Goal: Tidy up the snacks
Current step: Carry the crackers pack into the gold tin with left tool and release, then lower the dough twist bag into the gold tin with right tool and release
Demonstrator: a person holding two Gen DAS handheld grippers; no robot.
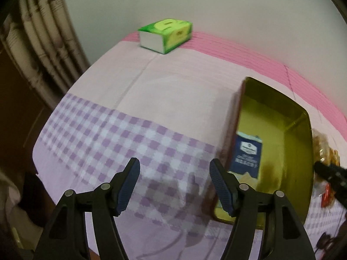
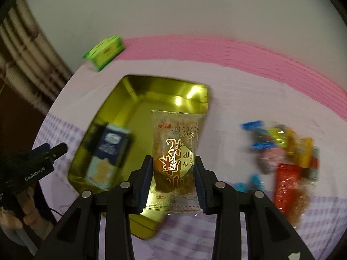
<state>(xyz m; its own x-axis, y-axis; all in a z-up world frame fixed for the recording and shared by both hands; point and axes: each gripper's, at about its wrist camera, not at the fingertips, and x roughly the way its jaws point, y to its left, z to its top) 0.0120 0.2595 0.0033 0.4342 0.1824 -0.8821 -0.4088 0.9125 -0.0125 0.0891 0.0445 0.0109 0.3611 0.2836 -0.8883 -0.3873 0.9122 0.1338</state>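
A gold metal tin (image 1: 288,143) (image 2: 138,108) lies open on the tablecloth with a dark blue snack packet (image 1: 246,158) (image 2: 110,149) inside it at its left side. My left gripper (image 1: 174,186) hangs open over the checked cloth just left of the tin, nothing between its fingers. My right gripper (image 2: 173,182) is shut on a clear snack packet with red and gold lettering (image 2: 175,149), held above the tin's right part. A pile of loose wrapped snacks (image 2: 288,151) lies on the cloth to the right of the tin.
A green tissue pack (image 1: 166,35) (image 2: 105,51) sits at the table's far left by the wall. The pink and lilac tablecloth (image 1: 134,112) covers the table. A curtain (image 1: 43,43) hangs at the left. The other gripper's black body (image 2: 36,164) shows at the left edge.
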